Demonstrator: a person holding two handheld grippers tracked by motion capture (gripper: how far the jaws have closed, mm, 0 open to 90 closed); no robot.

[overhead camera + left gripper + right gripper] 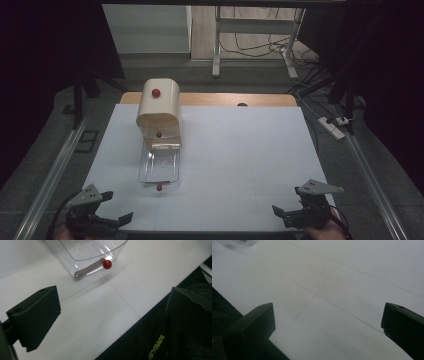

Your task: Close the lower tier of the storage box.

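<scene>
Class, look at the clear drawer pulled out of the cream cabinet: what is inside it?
The clear drawer looks empty; the white table shows through it. Its rear end lies hidden inside the cream cabinet.

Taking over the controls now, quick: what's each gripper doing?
Left gripper: open, holding nothing, at the near left table edge.
Right gripper: open, holding nothing, at the near right edge.

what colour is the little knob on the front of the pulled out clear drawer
Red. The knob on the clear drawer shows best in the left gripper view.
</scene>
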